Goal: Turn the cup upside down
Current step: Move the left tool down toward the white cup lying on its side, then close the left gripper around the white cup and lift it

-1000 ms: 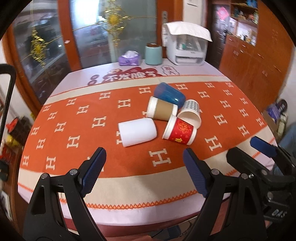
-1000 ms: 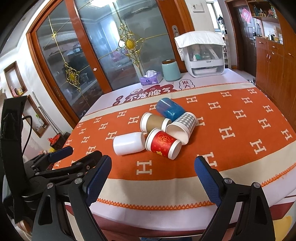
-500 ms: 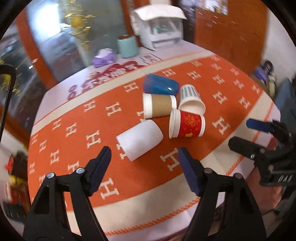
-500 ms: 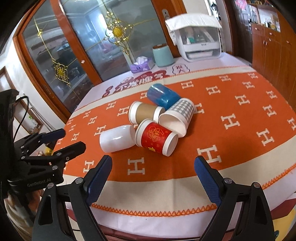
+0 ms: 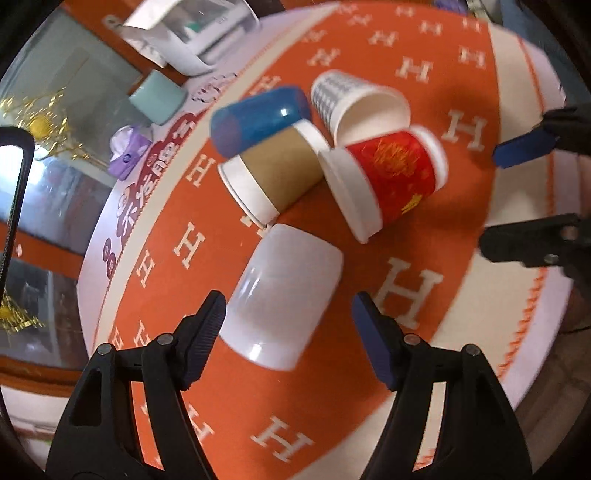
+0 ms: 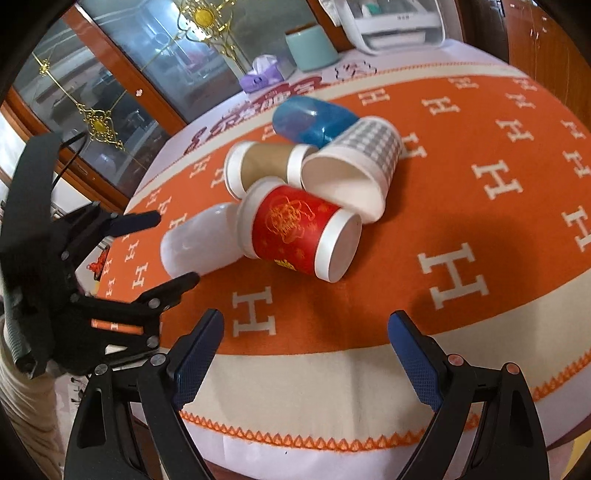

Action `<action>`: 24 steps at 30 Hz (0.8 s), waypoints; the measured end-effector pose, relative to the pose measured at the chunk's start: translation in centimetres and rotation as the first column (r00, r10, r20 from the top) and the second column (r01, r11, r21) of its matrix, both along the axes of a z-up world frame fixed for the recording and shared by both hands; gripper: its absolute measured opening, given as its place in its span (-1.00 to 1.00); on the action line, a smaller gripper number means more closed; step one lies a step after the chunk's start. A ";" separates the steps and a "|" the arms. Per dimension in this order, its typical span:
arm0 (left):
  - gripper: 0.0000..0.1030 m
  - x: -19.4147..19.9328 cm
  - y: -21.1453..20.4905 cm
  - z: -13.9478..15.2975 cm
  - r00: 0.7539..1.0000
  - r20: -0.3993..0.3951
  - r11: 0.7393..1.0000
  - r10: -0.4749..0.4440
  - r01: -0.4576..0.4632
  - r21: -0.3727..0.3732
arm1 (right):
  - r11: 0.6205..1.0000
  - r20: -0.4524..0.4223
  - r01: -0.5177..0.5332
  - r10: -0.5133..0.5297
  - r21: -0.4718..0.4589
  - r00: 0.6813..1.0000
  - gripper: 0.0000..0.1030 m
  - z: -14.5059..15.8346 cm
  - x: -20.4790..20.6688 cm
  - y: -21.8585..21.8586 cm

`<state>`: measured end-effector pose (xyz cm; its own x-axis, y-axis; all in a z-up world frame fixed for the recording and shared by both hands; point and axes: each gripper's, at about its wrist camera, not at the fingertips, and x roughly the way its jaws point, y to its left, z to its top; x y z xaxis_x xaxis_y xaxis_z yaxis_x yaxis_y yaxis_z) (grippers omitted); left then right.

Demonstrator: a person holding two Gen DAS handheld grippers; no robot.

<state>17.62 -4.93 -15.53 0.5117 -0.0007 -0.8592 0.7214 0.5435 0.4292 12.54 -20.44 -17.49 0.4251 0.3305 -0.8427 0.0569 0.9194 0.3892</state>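
Observation:
Several cups lie on their sides in a cluster on the orange tablecloth (image 6: 480,236). A white cup (image 5: 284,295) (image 6: 201,242) lies nearest my left gripper (image 5: 290,334), which is open with a finger on either side of the cup's near end. Touching it are a red cup (image 5: 388,181) (image 6: 295,229), a brown cup (image 5: 273,173) (image 6: 264,160), a grey checked cup (image 5: 354,99) (image 6: 354,166) and a blue cup (image 5: 258,118) (image 6: 314,118). My right gripper (image 6: 304,352) is open and empty, near the table's front edge.
At the table's far side stand a teal canister (image 6: 312,48), a purple tissue pack (image 6: 262,75) and a white appliance (image 6: 395,18). Glass doors with gold ornaments stand behind. The table edge curves close below my right gripper.
My left gripper has moved forward and tilted, closing in until its open fingers flank the white cup. My right gripper has moved closer to the cups. The cups have not moved.

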 end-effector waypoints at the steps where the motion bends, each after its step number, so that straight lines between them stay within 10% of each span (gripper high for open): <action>1: 0.34 0.6 -0.2 -0.7 1.000 0.001 1.000 0.002 -0.002 0.024 | 1.000 -0.006 0.000 0.000 0.001 1.000 0.78 -0.3 0.2 0.0; 14: 0.29 4.2 -0.3 -2.9 0.993 -0.093 0.997 0.074 -0.072 0.031 | 0.998 -0.054 0.024 -0.022 0.050 0.998 0.78 -3.6 1.8 -2.0; 24: 0.28 3.9 2.2 0.0 0.921 -0.222 0.939 0.319 -0.338 -0.054 | 0.997 -0.020 0.041 -0.040 0.072 0.999 0.78 -1.7 0.4 -2.3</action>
